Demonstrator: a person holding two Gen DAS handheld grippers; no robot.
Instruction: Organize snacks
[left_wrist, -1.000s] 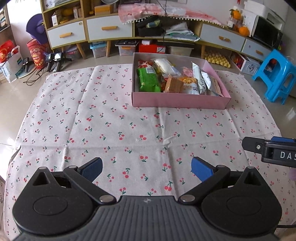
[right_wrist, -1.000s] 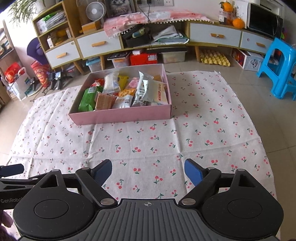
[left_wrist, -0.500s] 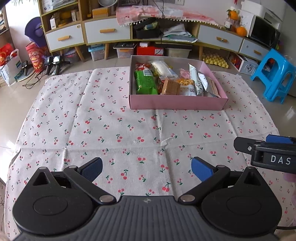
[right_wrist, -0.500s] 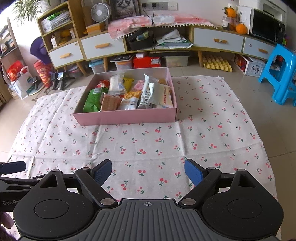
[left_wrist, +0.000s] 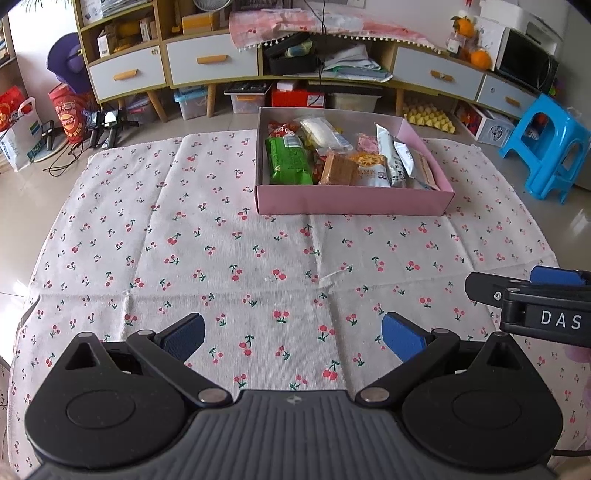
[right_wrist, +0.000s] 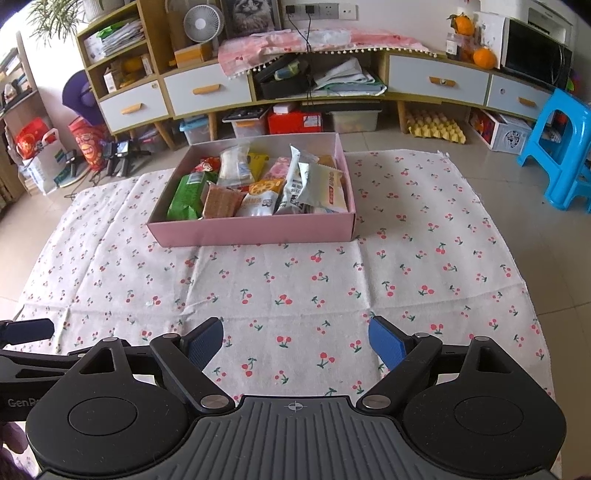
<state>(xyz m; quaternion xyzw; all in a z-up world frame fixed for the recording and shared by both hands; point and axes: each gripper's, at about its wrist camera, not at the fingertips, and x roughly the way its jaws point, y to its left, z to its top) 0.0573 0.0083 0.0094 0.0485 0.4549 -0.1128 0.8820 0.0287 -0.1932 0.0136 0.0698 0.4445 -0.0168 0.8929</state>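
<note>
While both tools hang well short of the goods, left-wrist view: left gripper (left_wrist: 293, 334) spread, empty, over the cherry cloth (left_wrist: 221, 258). Pink box (left_wrist: 351, 201) far, right of centre, snacks (left_wrist: 328, 155) piled inside.

Right-wrist view: right gripper (right_wrist: 295, 341) spread, empty. Box (right_wrist: 255, 232) far, left of centre; green packet (right_wrist: 186, 199) at its left end.

Risk: packets overlap and look slick, so a pinch may drag a neighbour out or slip.

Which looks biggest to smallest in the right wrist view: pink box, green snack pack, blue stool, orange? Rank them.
1. pink box
2. blue stool, cut off at the frame edge and farther away, so unsure
3. green snack pack
4. orange
</note>
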